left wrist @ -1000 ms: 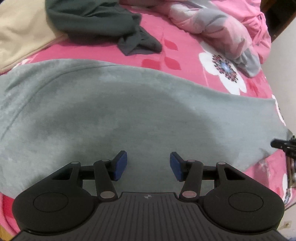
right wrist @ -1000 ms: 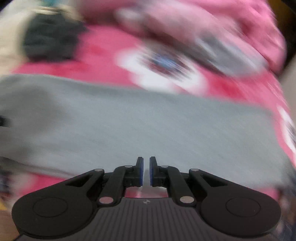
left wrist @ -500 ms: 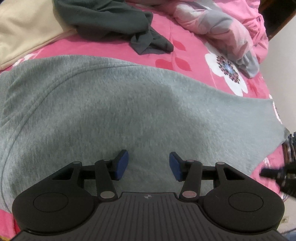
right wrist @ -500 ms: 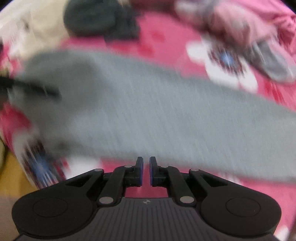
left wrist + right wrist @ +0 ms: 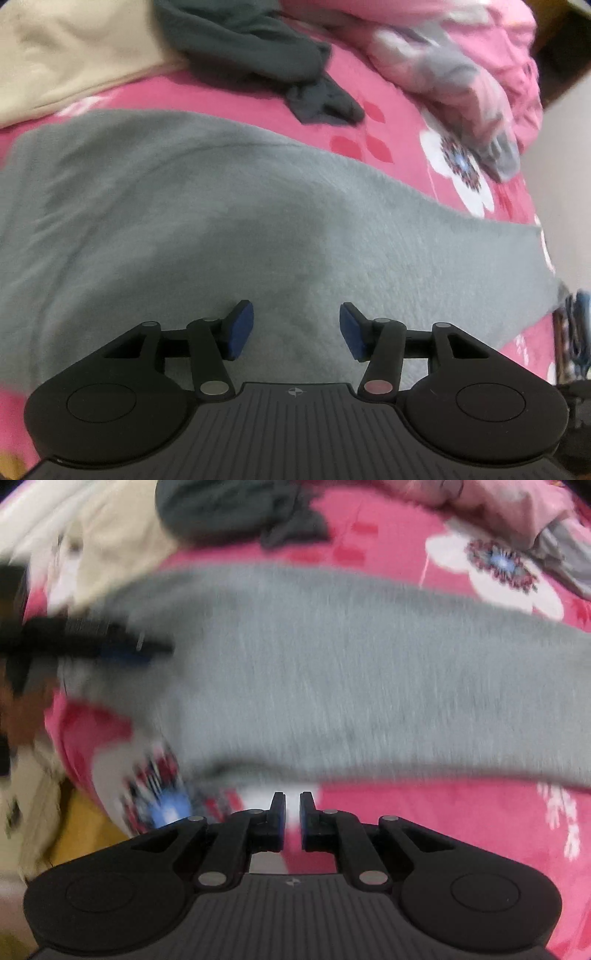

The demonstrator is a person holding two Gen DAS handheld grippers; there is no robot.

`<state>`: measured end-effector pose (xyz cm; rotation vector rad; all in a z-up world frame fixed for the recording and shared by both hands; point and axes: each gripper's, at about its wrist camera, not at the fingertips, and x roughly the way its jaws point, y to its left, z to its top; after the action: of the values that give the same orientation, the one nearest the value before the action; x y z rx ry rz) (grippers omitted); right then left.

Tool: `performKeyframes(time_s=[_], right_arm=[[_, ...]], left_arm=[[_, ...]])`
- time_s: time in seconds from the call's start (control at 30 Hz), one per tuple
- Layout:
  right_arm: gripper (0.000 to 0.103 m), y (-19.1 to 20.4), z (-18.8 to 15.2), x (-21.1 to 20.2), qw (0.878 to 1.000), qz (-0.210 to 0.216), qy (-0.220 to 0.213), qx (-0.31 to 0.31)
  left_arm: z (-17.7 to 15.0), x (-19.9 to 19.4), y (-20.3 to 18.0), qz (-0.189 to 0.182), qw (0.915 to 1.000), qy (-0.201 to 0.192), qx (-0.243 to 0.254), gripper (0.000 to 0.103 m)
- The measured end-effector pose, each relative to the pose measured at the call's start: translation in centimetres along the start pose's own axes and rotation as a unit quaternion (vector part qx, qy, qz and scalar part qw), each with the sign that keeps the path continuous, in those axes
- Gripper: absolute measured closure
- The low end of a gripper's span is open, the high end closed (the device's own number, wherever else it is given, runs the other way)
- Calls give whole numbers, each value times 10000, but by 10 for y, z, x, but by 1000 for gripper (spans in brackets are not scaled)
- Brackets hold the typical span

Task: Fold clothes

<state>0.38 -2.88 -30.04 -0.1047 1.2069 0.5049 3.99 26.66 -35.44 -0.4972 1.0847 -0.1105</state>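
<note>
A pink flowered bed cover lies under everything. The grey garment spreads flat directly below and ahead of the left claw, whose jaws are opening with nothing between them. The right claw hovers nearly closed, empty, just short of the garment's near edge.

Under my left tool, black with blue pads, lies a plain grey garment. The bedcover is hot pink with white flowers and red petals. At upper left of the frame sits a cream cloth, beside it a dark charcoal garment; at upper right, a pale pink and grey bundle.
</note>
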Motion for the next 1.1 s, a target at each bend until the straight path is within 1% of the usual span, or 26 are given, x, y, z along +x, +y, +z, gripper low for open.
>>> performKeyframes(time_s=[0.1, 0.17, 0.23, 0.33, 0.37, 0.4, 0.43, 0.47, 0.5, 0.53, 0.6, 0.67, 0.73, 0.77, 0.83, 0.9, 1.0, 1.07, 1.1], right_arm=[[95, 16, 27, 3, 9994, 196, -297, -48], [94, 28, 41, 11, 9985, 343, -416, -107], [88, 44, 52, 22, 9975, 461, -509, -178], [83, 76, 66, 41, 9951, 621, -568, -521], [82, 89, 69, 47, 9933, 689, -595, -715], [78, 105, 70, 52, 9898, 780, -642, -1001], [72, 121, 71, 57, 9855, 870, -688, -1285], [67, 138, 71, 62, 9795, 946, -755, -1610], [61, 155, 70, 67, 9710, 1000, -856, -1996], [57, 171, 69, 71, 9605, 1047, -973, -2387], [53, 201, 64, 79, 9382, 1074, -1254, -3041], [48, 227, 60, 86, 9167, 1066, -1520, -3538], [34, 246, 56, 92, 8986, 1072, -1729, -3887], [31, 255, 53, 94, 8887, 1068, -1832, -4064], [23, 272, 44, 103, 8697, 967, -1929, -4438], [23, 288, 35, 116, 8543, 725, -1838, -4808], [23, 304, 25, 137, 8358, 317, -1609, -5239], [20, 310, 19, 148, 8197, 83, -1578, -5506], [20, 311, 18, 150, 8166, 5, -1600, -5546]], left_arm=[[-4, -26, 24, 46, 9985, -101, -538, 49], [-8, -44, 44, 116, 9952, -188, -954, 49], [-13, -61, 66, 194, 9893, -278, -1421, 49], [-22, -80, 95, 265, 9774, -426, -2053, 48], [-26, -86, 103, 278, 9736, -478, -2213, 48], [-29, -92, 109, 279, 9704, -530, -2338, 48], [-31, -96, 115, 338, 9670, -586, -2454, 46], [-34, -101, 120, 439, 9634, -645, -2565, 44], [-36, -105, 125, 501, 9592, -713, -2691, 44], [-38, -109, 132, 523, 9538, -787, -2851, 44], [-41, -116, 146, 555, 9413, -931, -3197, 44], [-45, -123, 160, 582, 9272, -1075, -3540, 44], [-47, -130, 172, 607, 9153, -1214, -3792, 44], [-48, -133, 177, 623, 9109, -1266, -3877, 44], [-48, -137, 185, 660, 9051, -1329, -3984, 44], [-49, -138, 190, 678, 9031, -1347, -4021, 44], [-51, -138, 195, 709, 9016, -1349, -4049, 44], [-53, -138, 197, 715, 8999, -1342, -4088, 44], [-54, -138, 198, 715, 8992, -1337, -4104, 44]])
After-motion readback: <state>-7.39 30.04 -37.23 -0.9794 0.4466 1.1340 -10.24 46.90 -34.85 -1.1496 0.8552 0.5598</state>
